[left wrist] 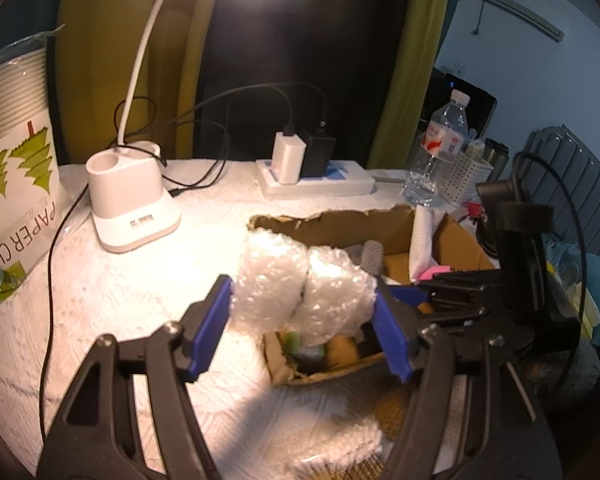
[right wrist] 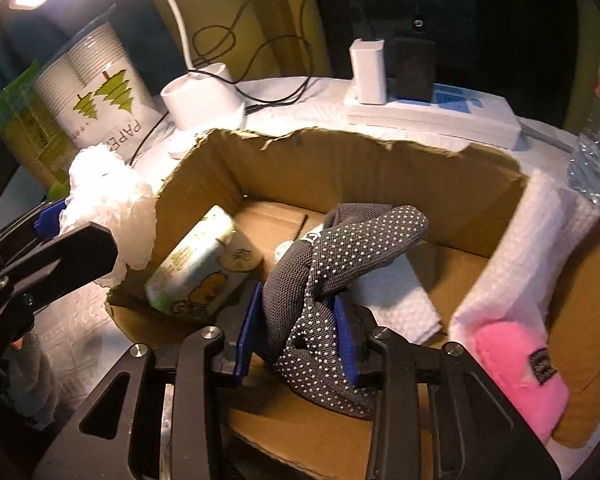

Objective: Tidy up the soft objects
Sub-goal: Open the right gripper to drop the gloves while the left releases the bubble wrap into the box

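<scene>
The left gripper [left wrist: 302,312] has its blue fingers [left wrist: 206,336] clamped on a wad of bubble wrap [left wrist: 300,288], held at centre frame just above the near-left corner of the cardboard box [left wrist: 340,220], so the drop lies down and slightly rightward. In the right wrist view the right gripper [right wrist: 296,332] pinches a grey dotted glove [right wrist: 340,248] at lower centre, already inside the box; its long axis runs up and right from the fingers. A tissue pack [right wrist: 196,264] and pink plush [right wrist: 520,376] sit within. The right hand seems nearer release.
</scene>
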The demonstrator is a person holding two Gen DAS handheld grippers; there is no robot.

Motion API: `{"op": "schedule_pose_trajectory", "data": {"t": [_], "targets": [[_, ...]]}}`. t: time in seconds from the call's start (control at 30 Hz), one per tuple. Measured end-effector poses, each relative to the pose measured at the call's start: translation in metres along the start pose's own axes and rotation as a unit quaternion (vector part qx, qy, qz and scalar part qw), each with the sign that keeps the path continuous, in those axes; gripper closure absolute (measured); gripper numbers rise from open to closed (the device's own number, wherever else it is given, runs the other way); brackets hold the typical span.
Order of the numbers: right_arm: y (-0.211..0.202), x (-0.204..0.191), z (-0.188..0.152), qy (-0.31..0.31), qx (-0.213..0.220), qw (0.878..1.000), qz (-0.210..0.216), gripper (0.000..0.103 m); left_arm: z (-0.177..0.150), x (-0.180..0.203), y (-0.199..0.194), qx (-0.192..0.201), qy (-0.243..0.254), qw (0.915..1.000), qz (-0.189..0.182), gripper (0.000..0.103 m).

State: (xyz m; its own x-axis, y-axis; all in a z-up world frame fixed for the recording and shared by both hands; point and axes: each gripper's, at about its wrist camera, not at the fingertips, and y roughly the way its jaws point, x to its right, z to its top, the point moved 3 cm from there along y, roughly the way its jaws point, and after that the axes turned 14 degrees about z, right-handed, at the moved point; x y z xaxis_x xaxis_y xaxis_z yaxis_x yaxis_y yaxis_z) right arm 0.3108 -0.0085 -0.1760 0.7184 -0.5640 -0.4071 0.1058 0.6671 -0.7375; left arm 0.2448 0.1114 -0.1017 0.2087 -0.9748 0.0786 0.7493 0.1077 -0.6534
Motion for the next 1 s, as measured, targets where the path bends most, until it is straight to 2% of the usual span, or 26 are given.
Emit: {"op": "schedule_pose_trajectory", "data": {"t": [0.43, 0.7, 1.0], "targets": [[-0.030, 0.032, -0.005, 0.023, 0.015, 0.997, -0.067, 0.067, 0.005, 0.020, 0.000, 0.001, 0.025, 0.9997, 0.006, 0.035], [-0.046, 0.022, -0.002, 0.012, 0.046, 0.999, -0.020, 0.065, 0.005, 0.027, 0.005, -0.004, 0.028, 0.9996, 0.010, 0.035], [-0.051, 0.021, -0.003, 0.005, 0.061, 0.998, -0.001, 0.065, 0.006, 0.037, 0.010, -0.013, 0.038, 0.9992, 0.001, 0.034]]}}
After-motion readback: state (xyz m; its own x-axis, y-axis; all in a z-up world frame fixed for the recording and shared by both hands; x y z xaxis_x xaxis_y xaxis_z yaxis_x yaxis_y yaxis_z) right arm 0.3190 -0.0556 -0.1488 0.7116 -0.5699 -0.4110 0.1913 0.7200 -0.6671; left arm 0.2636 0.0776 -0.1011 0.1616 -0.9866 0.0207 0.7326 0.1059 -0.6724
